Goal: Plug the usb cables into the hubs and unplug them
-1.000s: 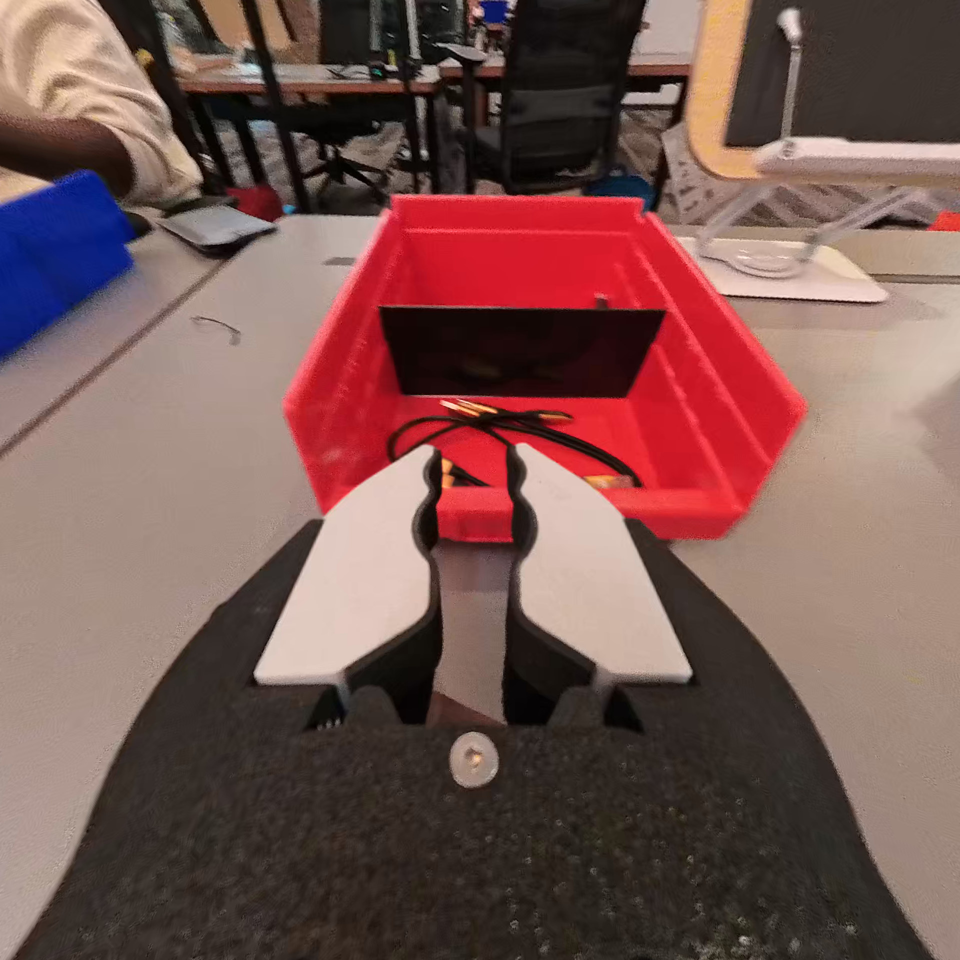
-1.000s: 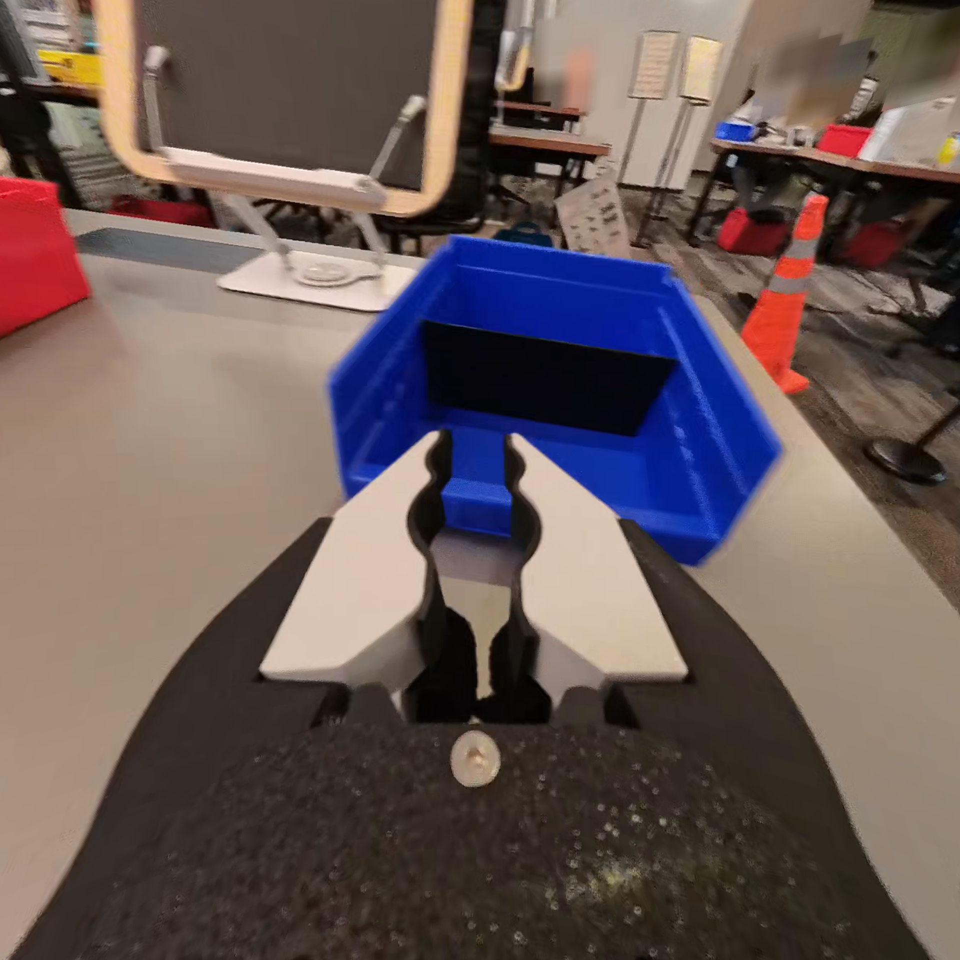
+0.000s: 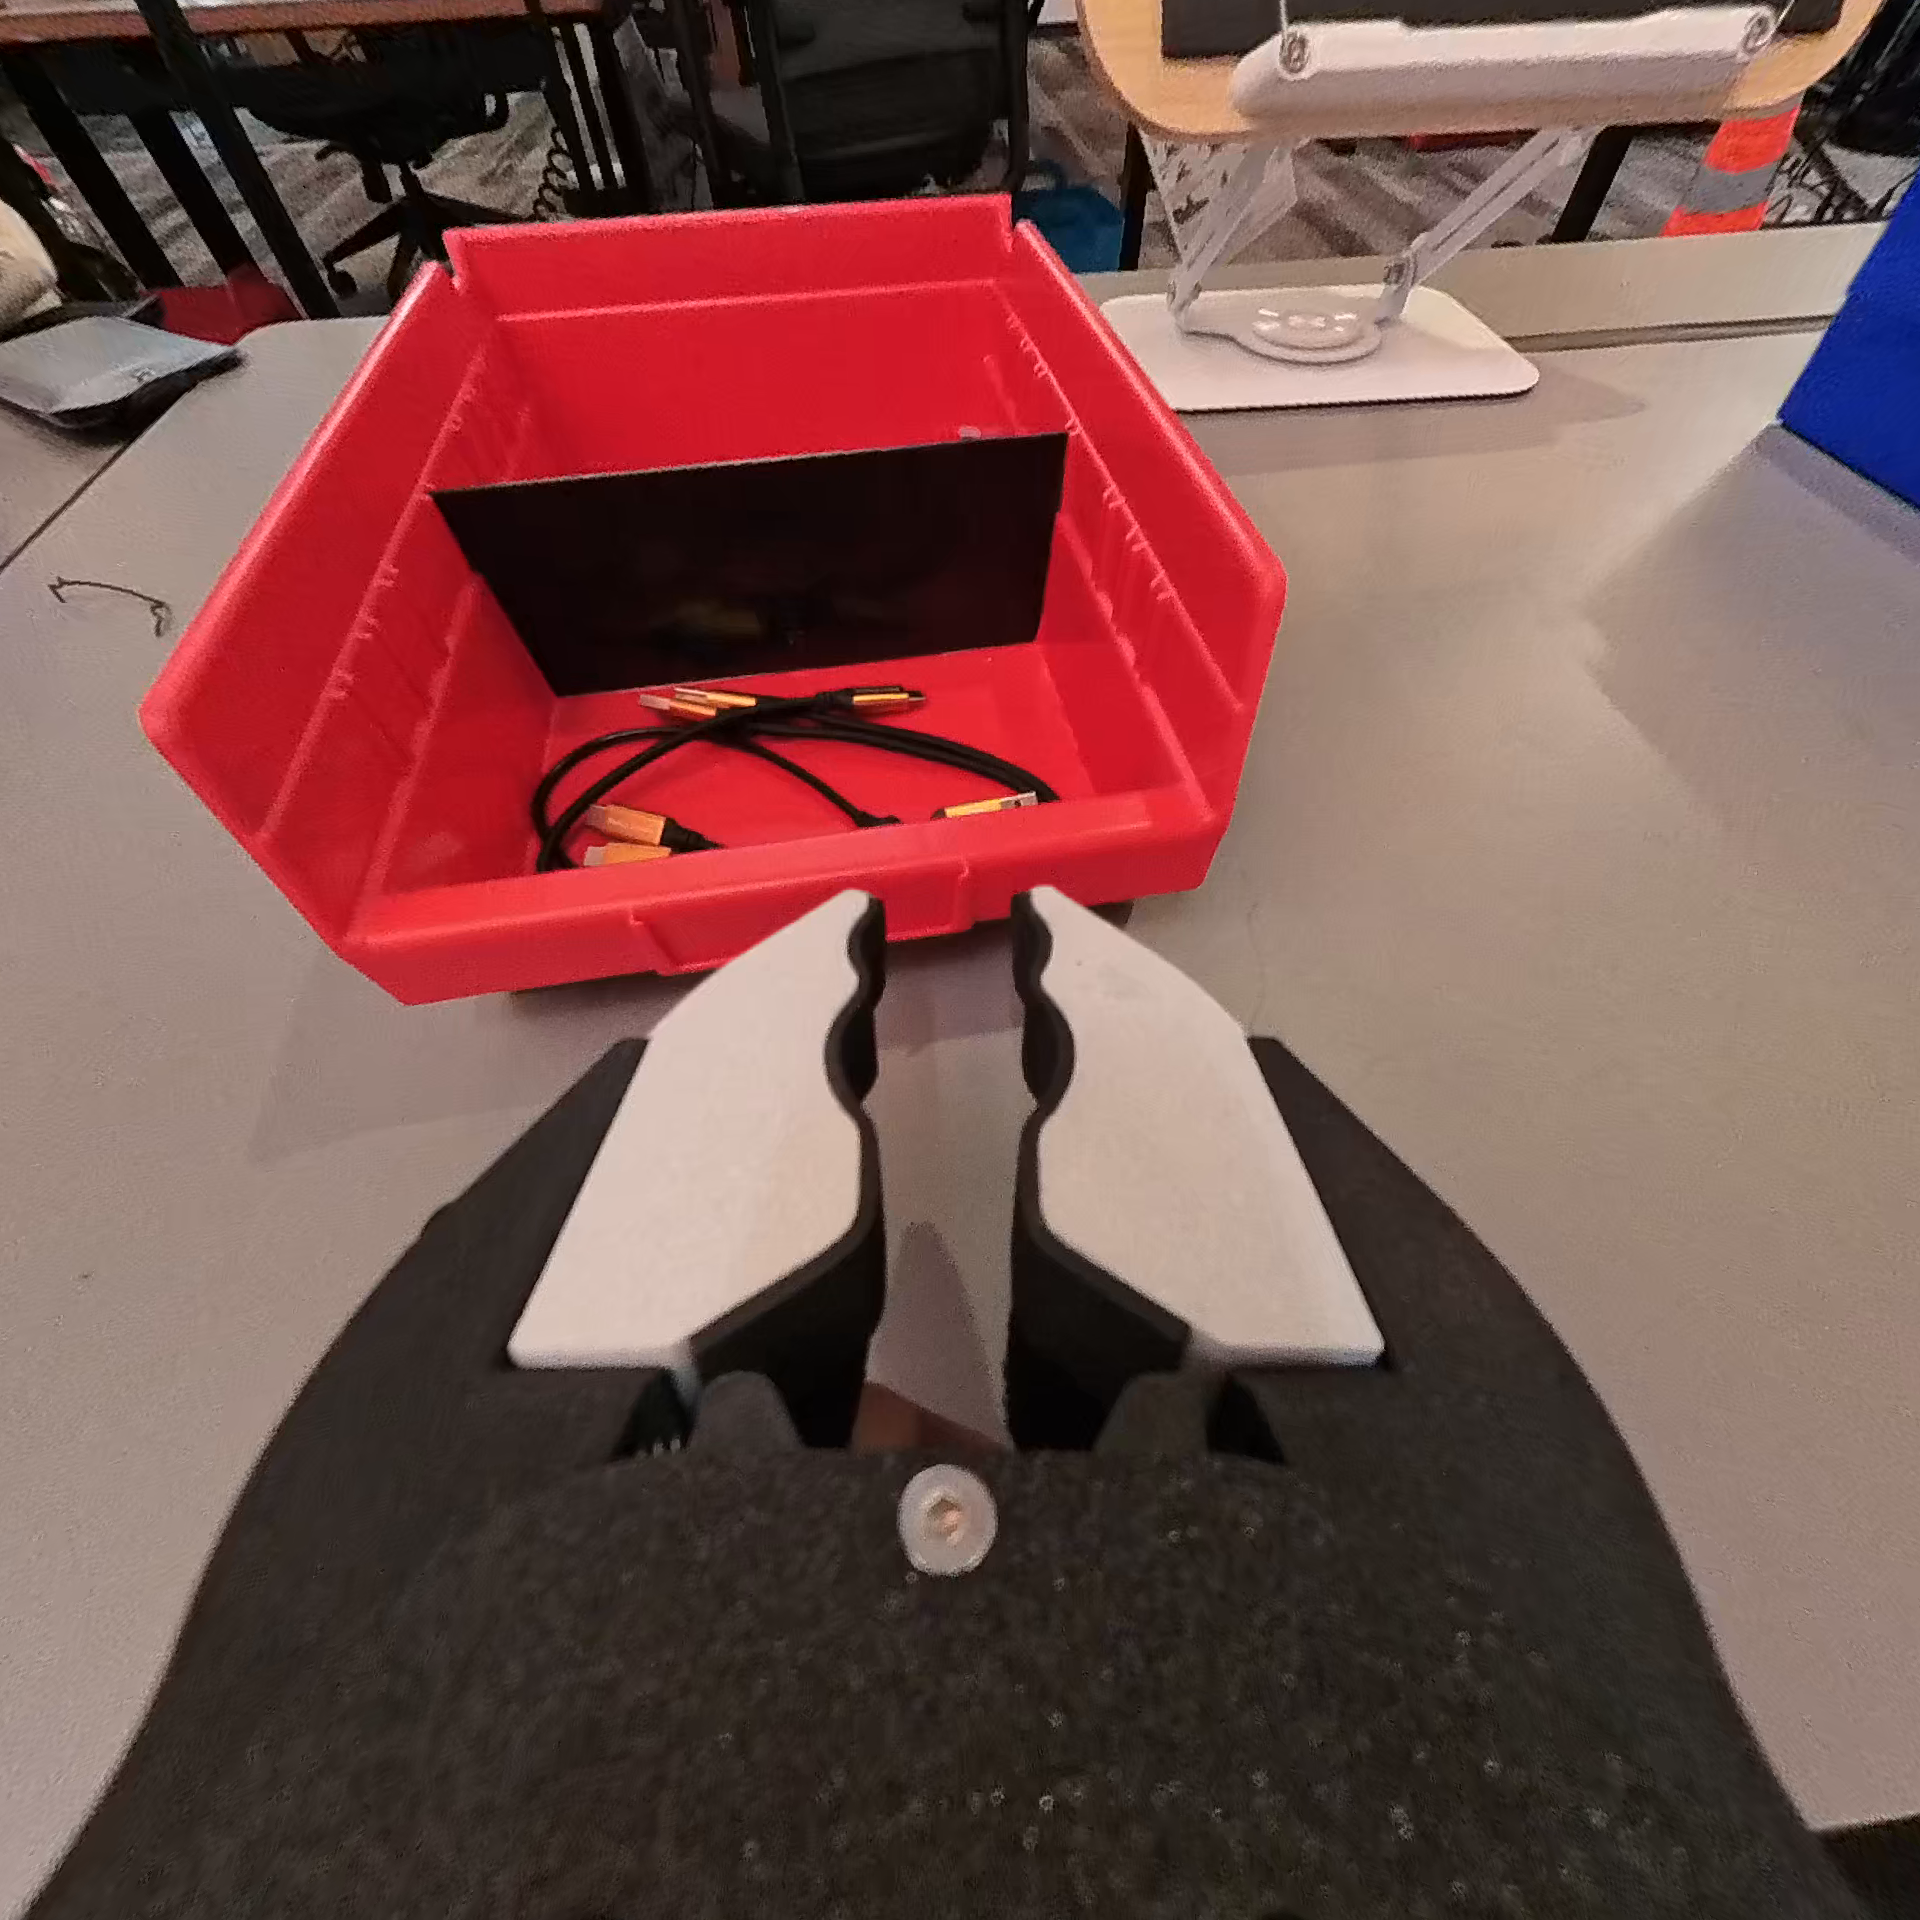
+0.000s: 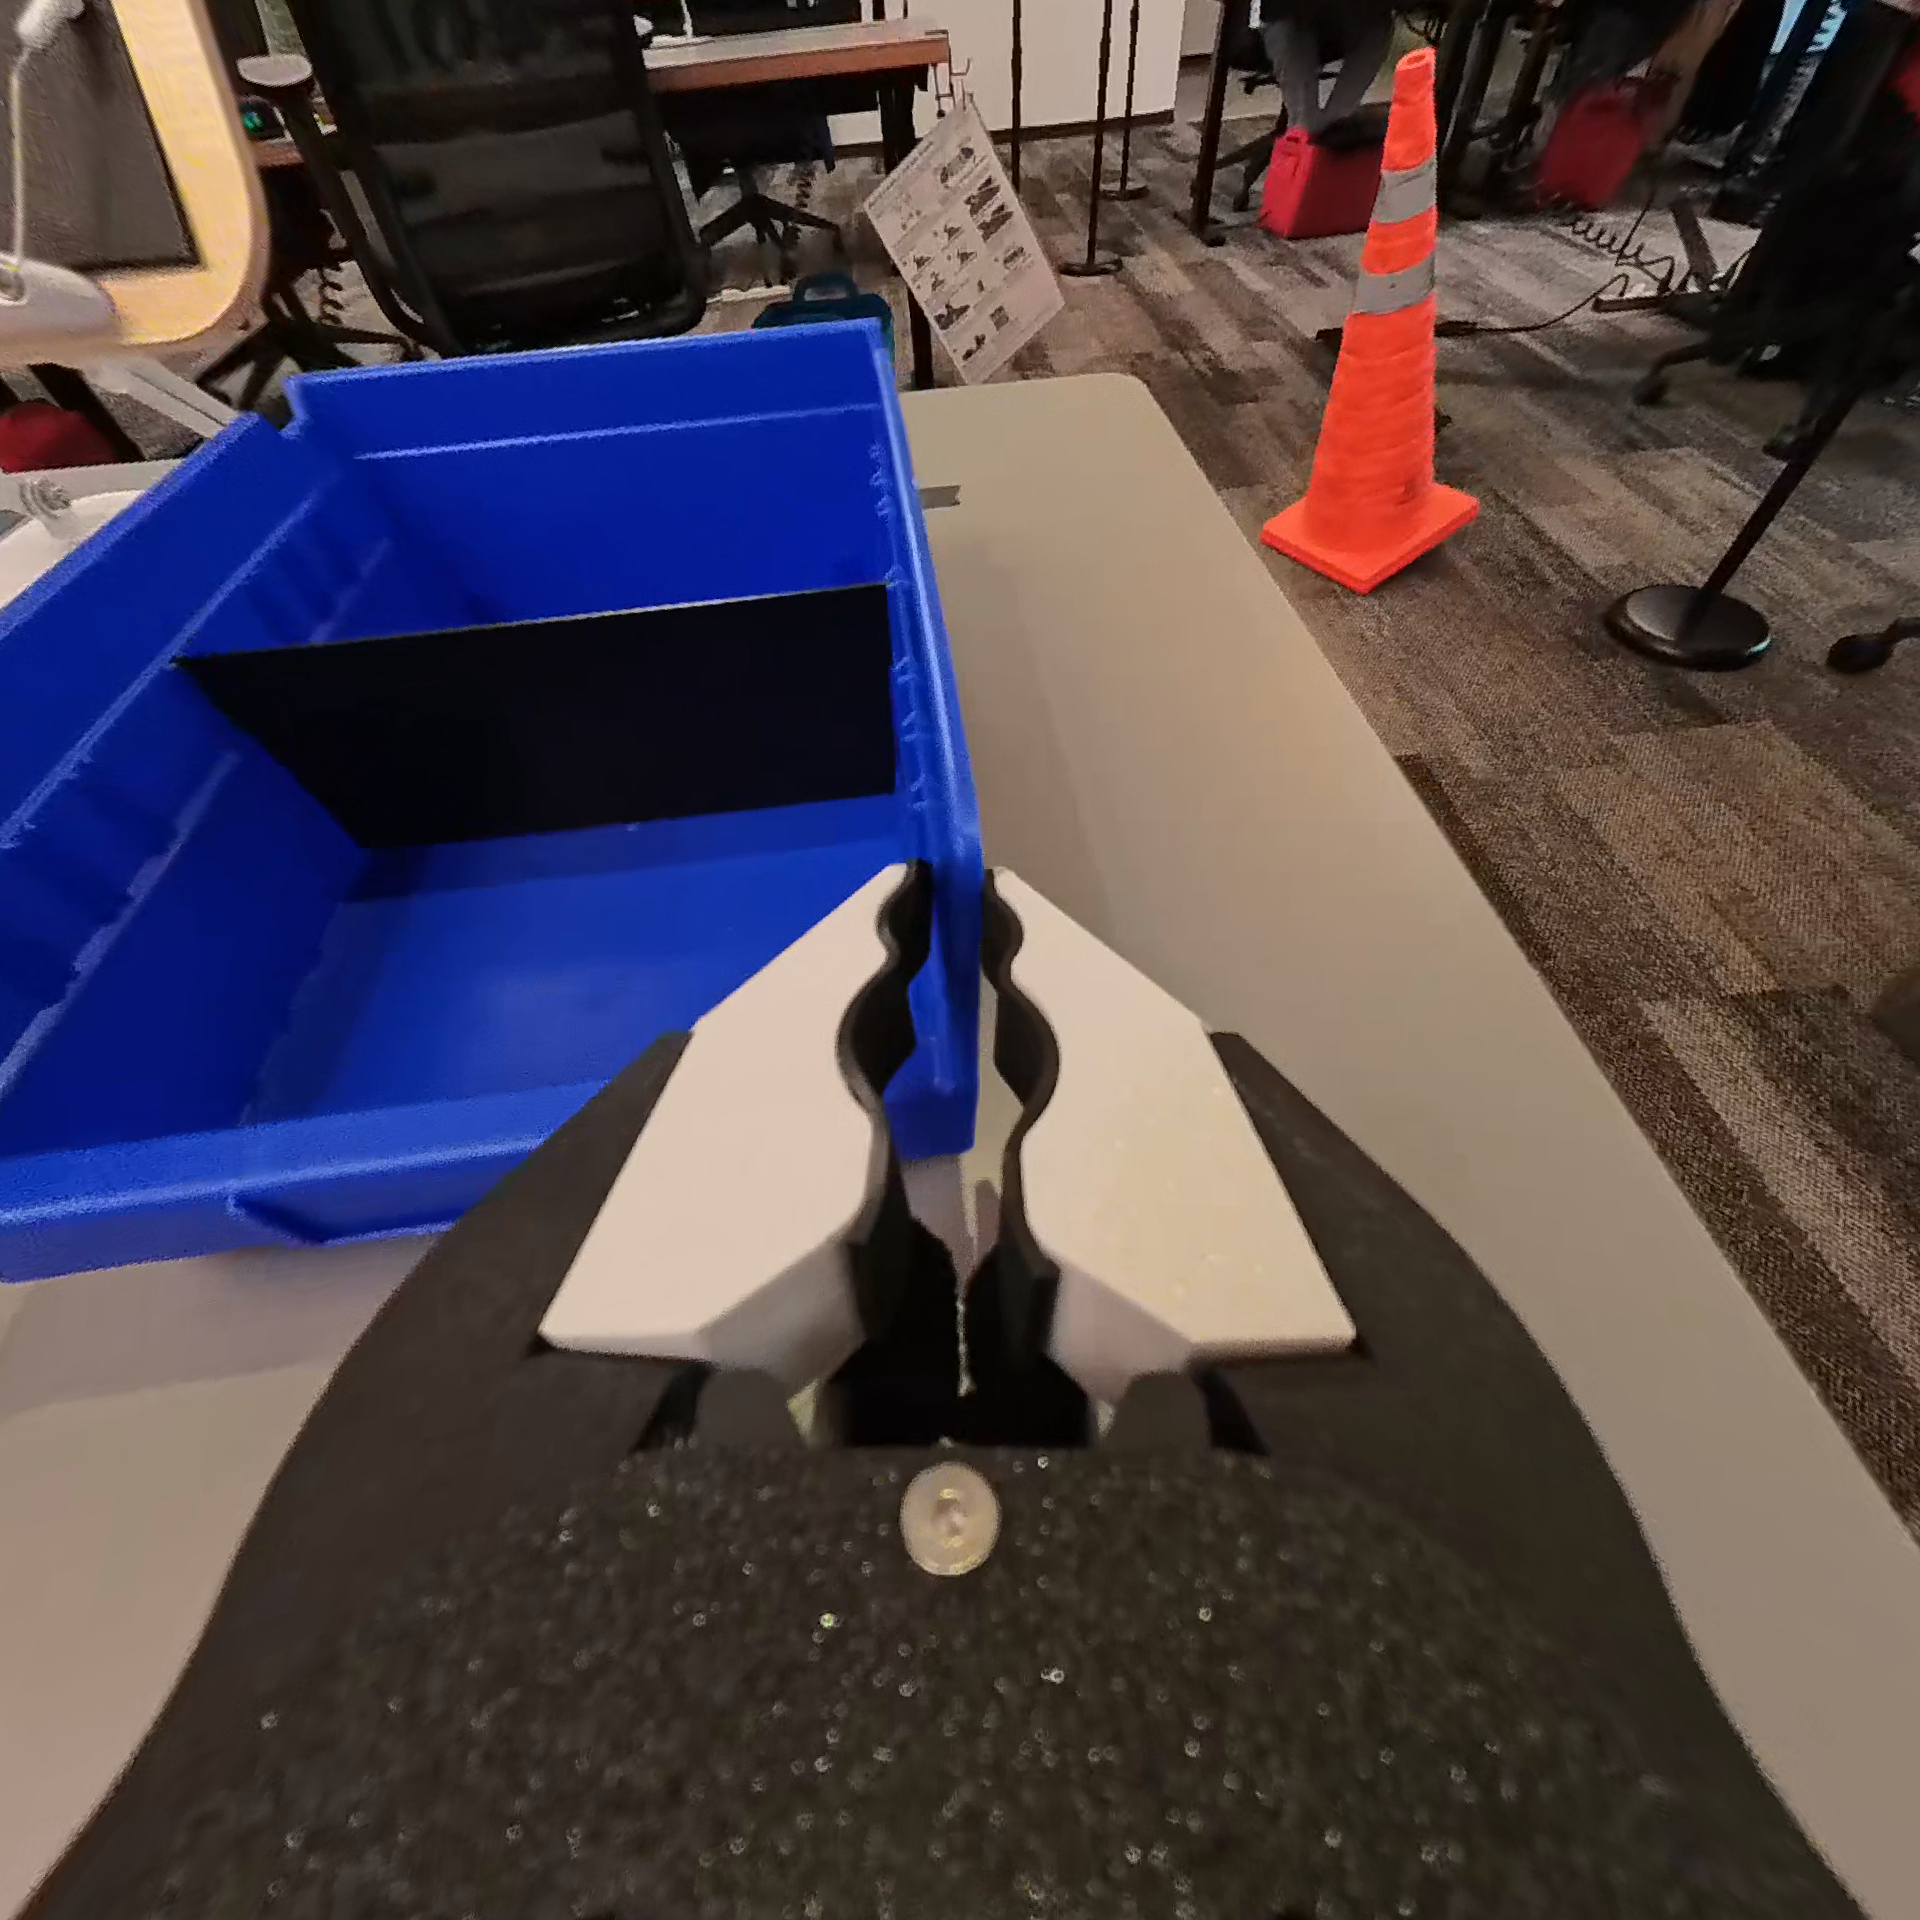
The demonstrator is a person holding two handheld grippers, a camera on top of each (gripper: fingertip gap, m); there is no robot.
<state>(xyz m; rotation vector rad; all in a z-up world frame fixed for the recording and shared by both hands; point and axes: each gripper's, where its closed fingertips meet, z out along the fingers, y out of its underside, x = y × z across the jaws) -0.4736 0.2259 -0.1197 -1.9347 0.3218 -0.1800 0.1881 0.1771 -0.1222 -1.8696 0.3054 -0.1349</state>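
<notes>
My left tongs [image 3: 945, 914] were released before the red bin [image 3: 1236, 623]; the right [image 4: 951, 894] too, grasping nothing. I judged aiming at one cable [image 3: 790, 748] plug best.

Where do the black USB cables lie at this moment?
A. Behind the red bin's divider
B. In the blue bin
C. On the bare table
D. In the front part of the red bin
D: the USB cables lie in the red bin, in front of its black divider.

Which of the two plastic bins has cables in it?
The red plastic bin: black cables with orange plugs lie in its front compartment. The blue plastic bin's visible front compartment is empty.
</notes>
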